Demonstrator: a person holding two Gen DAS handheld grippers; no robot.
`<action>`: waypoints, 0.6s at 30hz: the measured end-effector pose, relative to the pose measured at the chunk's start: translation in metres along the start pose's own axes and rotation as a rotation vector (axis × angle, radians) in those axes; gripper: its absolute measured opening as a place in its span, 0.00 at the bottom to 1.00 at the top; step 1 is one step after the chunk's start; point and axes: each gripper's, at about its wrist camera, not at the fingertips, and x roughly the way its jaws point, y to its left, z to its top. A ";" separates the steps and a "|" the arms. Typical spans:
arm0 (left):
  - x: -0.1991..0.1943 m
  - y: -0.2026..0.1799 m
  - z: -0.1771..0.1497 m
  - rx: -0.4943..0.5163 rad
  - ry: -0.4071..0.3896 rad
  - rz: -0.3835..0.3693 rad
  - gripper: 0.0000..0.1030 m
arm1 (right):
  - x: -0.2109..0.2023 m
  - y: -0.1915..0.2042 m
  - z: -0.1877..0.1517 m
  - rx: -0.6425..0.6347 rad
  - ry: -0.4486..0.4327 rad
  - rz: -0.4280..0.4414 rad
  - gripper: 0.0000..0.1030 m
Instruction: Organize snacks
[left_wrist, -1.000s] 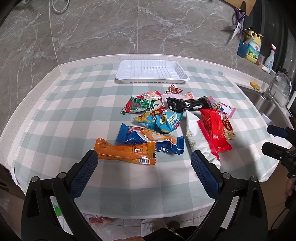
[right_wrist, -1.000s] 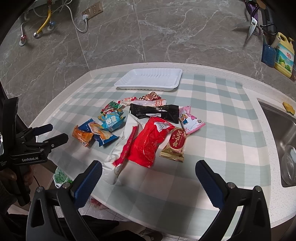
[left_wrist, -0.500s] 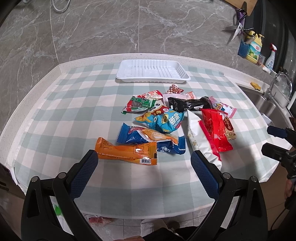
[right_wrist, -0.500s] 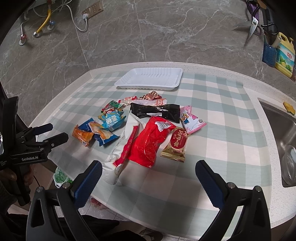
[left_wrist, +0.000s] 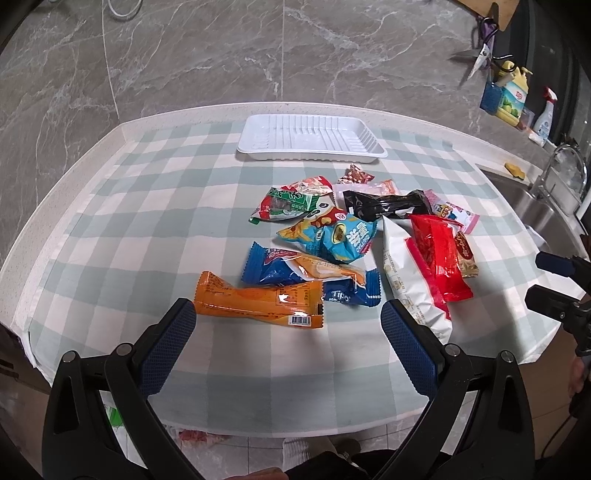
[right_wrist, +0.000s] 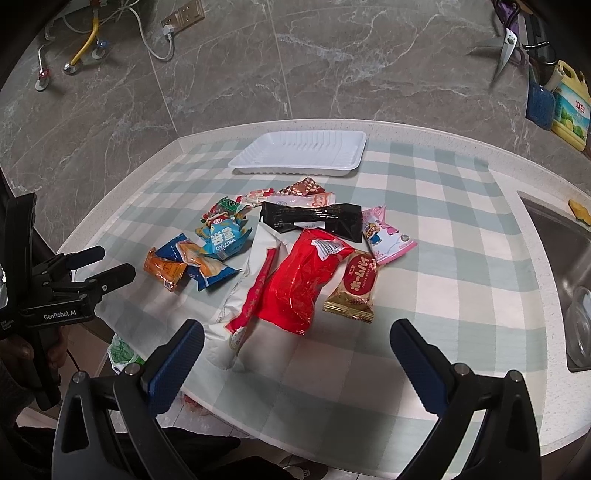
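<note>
Both grippers, left gripper (left_wrist: 288, 319) and right gripper (right_wrist: 297, 339), hover released; white tray (left_wrist: 311, 139) empty beyond the snacks, so first pick looks like the orange packet (left_wrist: 258, 300).

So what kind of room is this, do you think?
Most likely a home kitchen: a steel sink with a tap set into the counter, a dish soap bottle by the marble wall, and scissors hanging above.

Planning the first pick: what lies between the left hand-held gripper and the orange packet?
Only bare checked cloth. In the left wrist view, the open left hand-held gripper sits just short of the orange packet, with nothing between.
</note>
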 end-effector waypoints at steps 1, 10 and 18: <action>0.000 0.000 0.000 0.000 0.001 0.001 0.98 | 0.000 0.000 0.000 0.000 0.000 0.001 1.00; 0.005 0.003 0.000 0.001 0.007 0.002 0.98 | 0.003 0.001 0.002 0.001 0.004 0.002 1.00; 0.015 0.012 -0.003 -0.001 0.033 0.014 0.98 | 0.013 -0.002 0.004 0.039 0.031 0.017 1.00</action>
